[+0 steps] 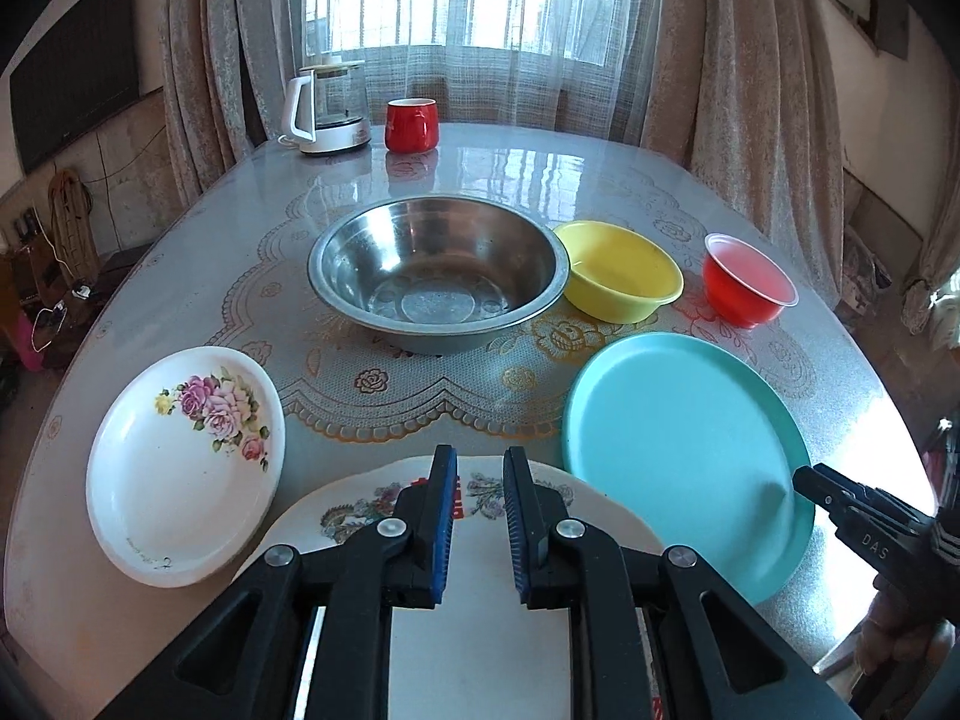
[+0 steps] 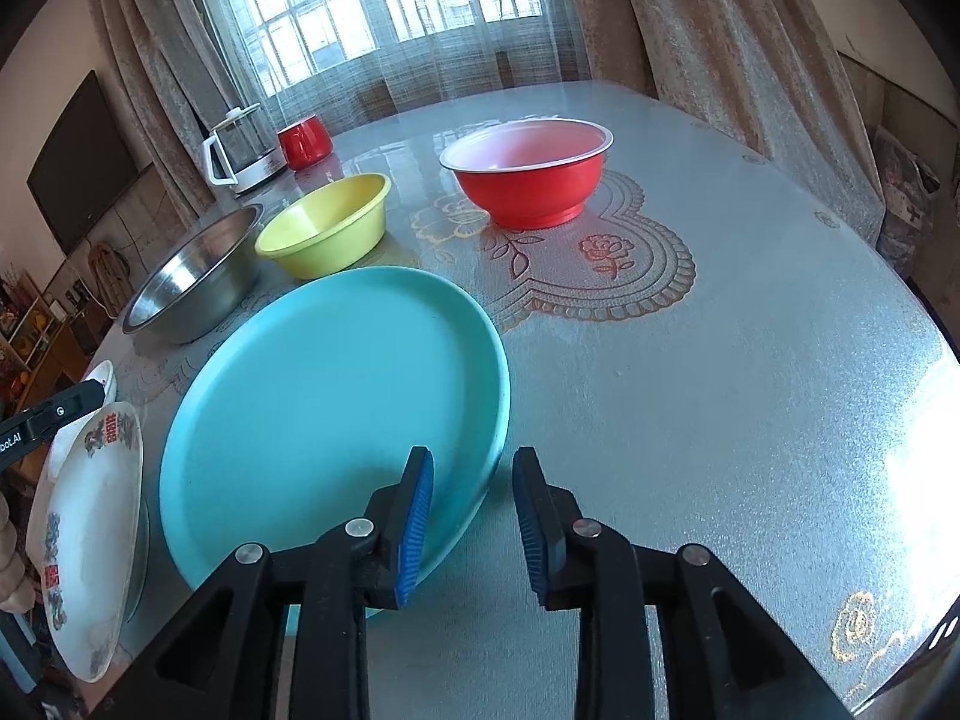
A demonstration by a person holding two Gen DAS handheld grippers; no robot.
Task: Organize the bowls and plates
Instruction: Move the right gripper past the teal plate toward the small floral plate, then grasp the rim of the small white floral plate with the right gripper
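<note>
My left gripper (image 1: 480,468) is open above a white patterned plate (image 1: 480,630) at the table's near edge; that plate also shows in the right wrist view (image 2: 90,540). A white rose plate (image 1: 186,462) lies to its left. A teal plate (image 1: 684,468) lies to the right. My right gripper (image 2: 474,468) is open, its fingers astride the teal plate's (image 2: 336,402) near right rim. Behind stand a steel bowl (image 1: 438,270), a yellow bowl (image 1: 618,270) and a red bowl (image 1: 747,279); all three also show in the right wrist view, steel (image 2: 198,276), yellow (image 2: 327,225), red (image 2: 528,171).
A white kettle (image 1: 327,108) and a red mug (image 1: 411,125) stand at the far end of the table (image 2: 720,390), near the curtained window. The table's right edge curves close by my right gripper. A dark screen hangs on the left wall.
</note>
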